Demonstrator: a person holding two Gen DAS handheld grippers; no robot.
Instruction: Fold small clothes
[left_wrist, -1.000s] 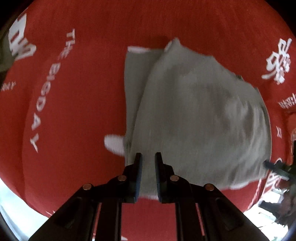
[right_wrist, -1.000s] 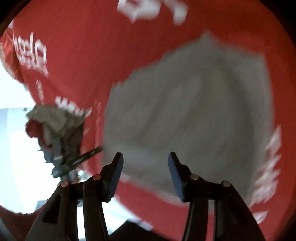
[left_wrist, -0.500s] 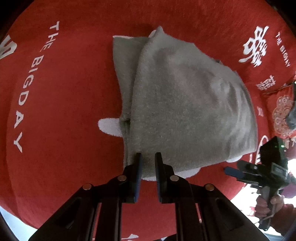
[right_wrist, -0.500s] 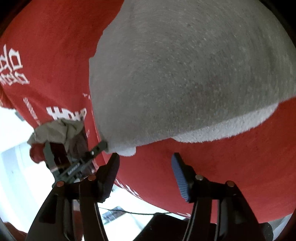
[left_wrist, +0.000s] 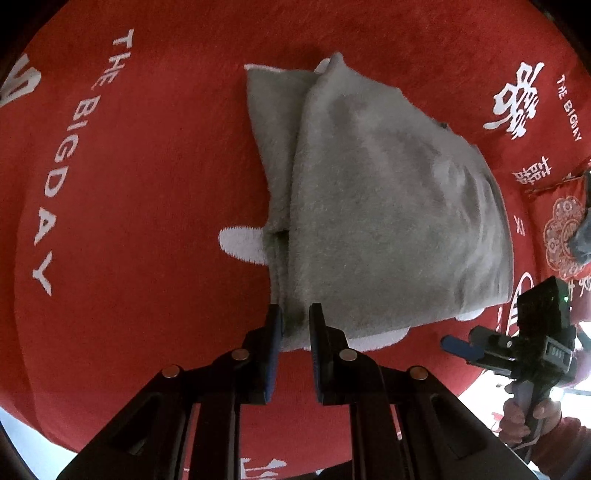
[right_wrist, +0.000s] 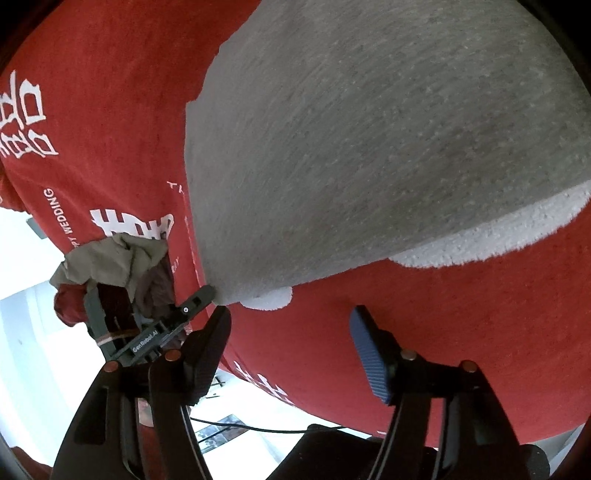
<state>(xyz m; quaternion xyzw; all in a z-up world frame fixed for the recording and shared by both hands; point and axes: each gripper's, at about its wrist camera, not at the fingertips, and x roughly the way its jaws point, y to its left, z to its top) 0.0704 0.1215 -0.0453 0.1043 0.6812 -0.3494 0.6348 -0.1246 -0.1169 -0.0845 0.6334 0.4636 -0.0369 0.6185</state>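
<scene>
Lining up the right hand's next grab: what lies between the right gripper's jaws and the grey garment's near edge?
Only bare red tablecloth. In the right wrist view the right gripper is open, short of the grey garment; its white trim is nearest.

Quick count from my end: one folded grey garment on one red printed cloth, one crumpled pile of clothes at that cloth's edge, plus my two grippers, left and right.
</scene>
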